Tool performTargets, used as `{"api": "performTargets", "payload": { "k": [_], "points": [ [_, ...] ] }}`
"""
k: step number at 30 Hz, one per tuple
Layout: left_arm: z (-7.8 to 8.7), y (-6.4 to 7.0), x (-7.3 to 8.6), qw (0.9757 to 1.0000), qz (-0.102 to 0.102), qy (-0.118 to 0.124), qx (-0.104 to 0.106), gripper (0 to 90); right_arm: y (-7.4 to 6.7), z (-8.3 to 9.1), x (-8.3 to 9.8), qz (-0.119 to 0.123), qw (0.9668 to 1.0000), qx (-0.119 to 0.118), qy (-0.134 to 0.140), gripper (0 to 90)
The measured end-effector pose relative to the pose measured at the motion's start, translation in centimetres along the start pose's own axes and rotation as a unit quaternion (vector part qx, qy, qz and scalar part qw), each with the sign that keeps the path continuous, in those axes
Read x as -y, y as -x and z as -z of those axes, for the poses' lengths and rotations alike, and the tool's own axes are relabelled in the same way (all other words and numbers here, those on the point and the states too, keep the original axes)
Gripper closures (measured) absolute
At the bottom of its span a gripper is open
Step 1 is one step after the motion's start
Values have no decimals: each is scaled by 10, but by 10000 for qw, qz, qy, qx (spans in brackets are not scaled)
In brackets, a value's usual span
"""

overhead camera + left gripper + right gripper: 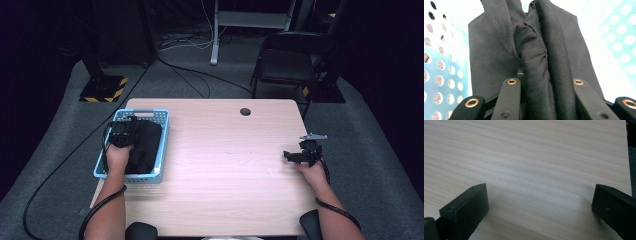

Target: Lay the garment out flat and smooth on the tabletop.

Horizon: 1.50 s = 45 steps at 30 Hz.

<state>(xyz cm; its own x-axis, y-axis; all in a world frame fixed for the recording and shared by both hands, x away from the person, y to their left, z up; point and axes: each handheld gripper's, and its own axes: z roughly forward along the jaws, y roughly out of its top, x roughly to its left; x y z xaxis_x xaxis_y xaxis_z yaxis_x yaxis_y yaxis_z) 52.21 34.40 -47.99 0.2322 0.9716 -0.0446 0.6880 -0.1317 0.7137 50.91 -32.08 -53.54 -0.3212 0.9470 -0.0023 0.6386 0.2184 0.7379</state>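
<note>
Black cloth (499,50) in a light-blue basket (162,145) perforated with round holes; pale wood-grain table (225,165); black grippers, left (121,134) and right (302,155); grey carpet (380,165).

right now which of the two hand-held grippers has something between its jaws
The left hand-held gripper, down in the blue basket, has a fold of black cloth pinched between its jaws. The right hand-held gripper stands open over bare table.

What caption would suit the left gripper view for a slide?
Left claw pinching a fold of black cloth inside a light blue basket.
</note>
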Motion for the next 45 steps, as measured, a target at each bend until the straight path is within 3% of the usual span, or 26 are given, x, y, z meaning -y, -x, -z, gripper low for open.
{"api": "performTargets", "payload": {
  "k": [11, 22, 28, 45],
  "points": [
    [18, 3, -5, 9996, -131, 237, 38, 750, 0, 0, 0, 3, 10000, 3, 0, 0],
    [35, 7, -15, 9991, -284, 322, 35, 757, 0, 0, 0, 2, 10000, 5, 0, 0],
    [46, 7, -21, 9984, -289, 481, 37, 757, 0, 0, 0, 1, 10000, 6, -1, 0],
    [64, 10, -34, 9980, -332, 546, -19, 759, 0, 0, 0, 1, 10000, 6, 0, 0]
  ]
}}
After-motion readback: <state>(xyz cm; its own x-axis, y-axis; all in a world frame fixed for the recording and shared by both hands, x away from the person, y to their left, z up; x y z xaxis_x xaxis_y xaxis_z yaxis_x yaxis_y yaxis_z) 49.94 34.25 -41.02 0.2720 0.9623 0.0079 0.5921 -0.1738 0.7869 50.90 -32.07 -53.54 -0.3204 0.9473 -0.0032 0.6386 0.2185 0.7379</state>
